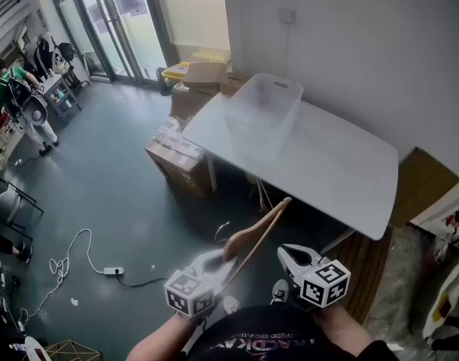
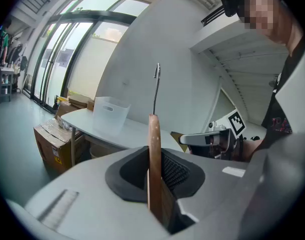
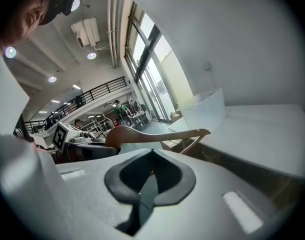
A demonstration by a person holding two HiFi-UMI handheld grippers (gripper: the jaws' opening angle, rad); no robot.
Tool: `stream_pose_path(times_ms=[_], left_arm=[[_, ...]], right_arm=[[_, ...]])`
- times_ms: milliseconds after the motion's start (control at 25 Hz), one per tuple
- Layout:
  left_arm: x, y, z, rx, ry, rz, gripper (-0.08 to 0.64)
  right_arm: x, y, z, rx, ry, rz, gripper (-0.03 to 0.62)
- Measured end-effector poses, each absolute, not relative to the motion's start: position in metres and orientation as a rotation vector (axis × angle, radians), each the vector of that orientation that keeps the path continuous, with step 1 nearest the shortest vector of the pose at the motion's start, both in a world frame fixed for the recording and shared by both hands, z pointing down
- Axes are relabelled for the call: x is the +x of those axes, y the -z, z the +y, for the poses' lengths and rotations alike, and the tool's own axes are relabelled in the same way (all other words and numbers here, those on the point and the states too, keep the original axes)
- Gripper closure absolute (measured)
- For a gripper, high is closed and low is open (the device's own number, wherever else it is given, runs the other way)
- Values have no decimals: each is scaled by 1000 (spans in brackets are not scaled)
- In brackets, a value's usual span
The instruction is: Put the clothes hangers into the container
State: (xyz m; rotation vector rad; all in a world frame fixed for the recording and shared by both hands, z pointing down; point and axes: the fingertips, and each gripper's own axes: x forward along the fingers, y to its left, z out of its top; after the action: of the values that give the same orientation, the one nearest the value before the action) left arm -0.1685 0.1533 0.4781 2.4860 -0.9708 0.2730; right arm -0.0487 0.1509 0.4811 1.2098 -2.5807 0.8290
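Note:
A wooden clothes hanger (image 1: pixel 256 234) with a metal hook (image 2: pixel 156 86) is clamped in my left gripper (image 1: pixel 212 264), low in the head view and short of the table. In the left gripper view the hanger (image 2: pixel 154 159) stands edge-on between the pads, hook pointing up. The clear plastic container (image 1: pixel 264 108) sits on the far left part of the white table (image 1: pixel 342 168) and looks empty. My right gripper (image 1: pixel 293 256) hovers just right of the hanger, shut with nothing in it. From the right gripper view the hanger (image 3: pixel 157 134) crosses in front, with the container (image 3: pixel 205 108) beyond it.
Cardboard boxes (image 1: pixel 180 160) are stacked on the floor to the left of the table and behind it. A power strip and white cable (image 1: pixel 79 258) lie on the dark floor. A flat cardboard sheet (image 1: pixel 421 183) lies to the right of the table. A person (image 1: pixel 11 77) stands far left.

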Motion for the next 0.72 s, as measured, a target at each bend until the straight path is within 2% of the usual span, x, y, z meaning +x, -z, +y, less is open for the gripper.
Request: stream_pose_path(times_ms=[720], left_arm=[[-171, -482, 159, 2478, -276, -978, 499]], right_arm=[[-47, -482, 153, 1244, -872, -2608, 589]])
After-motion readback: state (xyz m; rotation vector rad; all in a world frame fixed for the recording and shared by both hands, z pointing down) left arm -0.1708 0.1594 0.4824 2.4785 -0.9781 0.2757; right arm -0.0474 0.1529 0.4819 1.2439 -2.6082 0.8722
